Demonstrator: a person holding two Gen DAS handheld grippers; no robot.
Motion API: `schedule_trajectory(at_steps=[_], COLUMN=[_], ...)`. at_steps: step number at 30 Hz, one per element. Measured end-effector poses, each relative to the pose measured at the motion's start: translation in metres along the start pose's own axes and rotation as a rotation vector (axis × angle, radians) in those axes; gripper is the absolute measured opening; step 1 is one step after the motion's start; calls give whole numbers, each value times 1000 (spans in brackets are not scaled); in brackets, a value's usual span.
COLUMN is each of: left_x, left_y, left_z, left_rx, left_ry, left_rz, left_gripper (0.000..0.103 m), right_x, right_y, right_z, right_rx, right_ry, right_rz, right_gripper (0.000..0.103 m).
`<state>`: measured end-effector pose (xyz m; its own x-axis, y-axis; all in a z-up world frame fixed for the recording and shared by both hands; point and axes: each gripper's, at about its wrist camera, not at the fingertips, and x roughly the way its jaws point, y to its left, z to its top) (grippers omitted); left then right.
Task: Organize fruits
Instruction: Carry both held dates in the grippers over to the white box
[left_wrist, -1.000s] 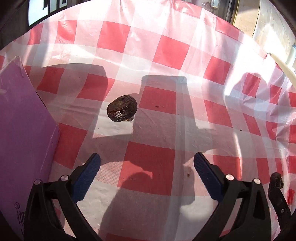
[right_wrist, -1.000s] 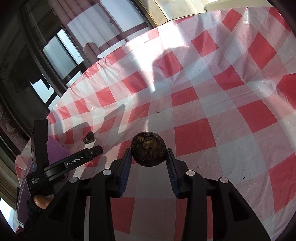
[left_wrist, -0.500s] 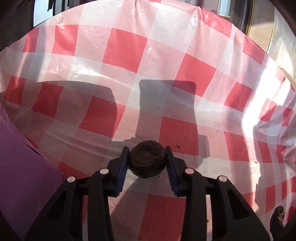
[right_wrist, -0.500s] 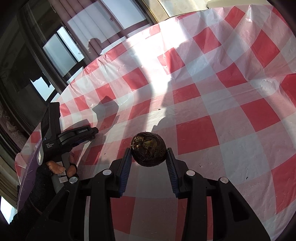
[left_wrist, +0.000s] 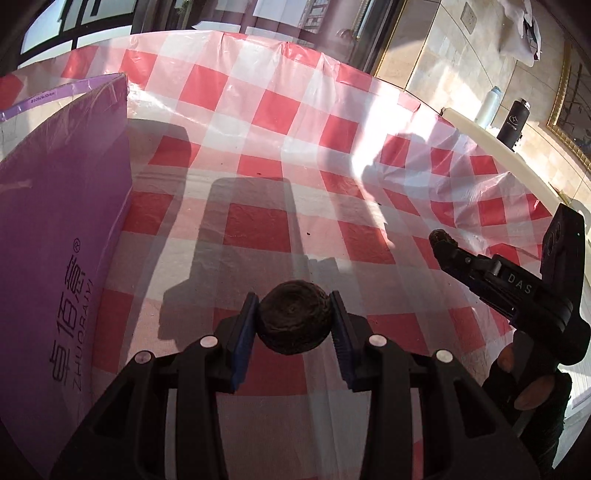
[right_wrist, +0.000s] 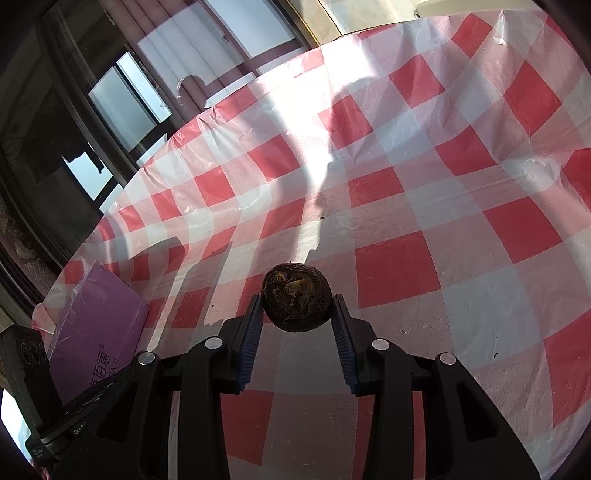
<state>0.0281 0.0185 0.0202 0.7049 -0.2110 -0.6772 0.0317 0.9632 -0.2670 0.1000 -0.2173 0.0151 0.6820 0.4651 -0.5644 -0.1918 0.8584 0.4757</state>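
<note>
My left gripper (left_wrist: 294, 325) is shut on a dark brown round fruit (left_wrist: 294, 321) and holds it above the red-and-white checked tablecloth (left_wrist: 258, 147). My right gripper (right_wrist: 296, 308) is shut on a second dark brown round fruit (right_wrist: 296, 301) with yellowish fibres on top, also above the cloth. In the left wrist view the right gripper (left_wrist: 441, 238) shows at the right edge with its fruit (left_wrist: 439, 235) at the tip. A purple box (left_wrist: 55, 240) lies at the left; it also shows in the right wrist view (right_wrist: 96, 325).
The table is round, with its far edge curving across the top of both views. Two bottles (left_wrist: 513, 120) stand on a ledge beyond the table at the right. Windows (right_wrist: 122, 107) lie behind the table's left side.
My left gripper closed on the fruit that lay on the cloth and lifted it, swinging back so the purple box is in view. My right gripper kept hold of its fruit.
</note>
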Motion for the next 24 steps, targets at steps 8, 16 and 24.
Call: schedule_trajectory(at_steps=[8, 16, 24], left_x=[6, 8, 8], left_y=[11, 11, 10], left_z=[-2, -2, -1], left_rx=[-51, -54, -56], left_ry=[6, 15, 18], left_rz=[-78, -102, -82], left_gripper=[38, 38, 38], right_x=[0, 0, -1], right_y=[0, -1, -2], right_z=[0, 0, 1], right_rx=[2, -1, 5], right_ry=[-2, 1, -5], right_rz=[1, 13, 6], right_gripper=[38, 38, 38])
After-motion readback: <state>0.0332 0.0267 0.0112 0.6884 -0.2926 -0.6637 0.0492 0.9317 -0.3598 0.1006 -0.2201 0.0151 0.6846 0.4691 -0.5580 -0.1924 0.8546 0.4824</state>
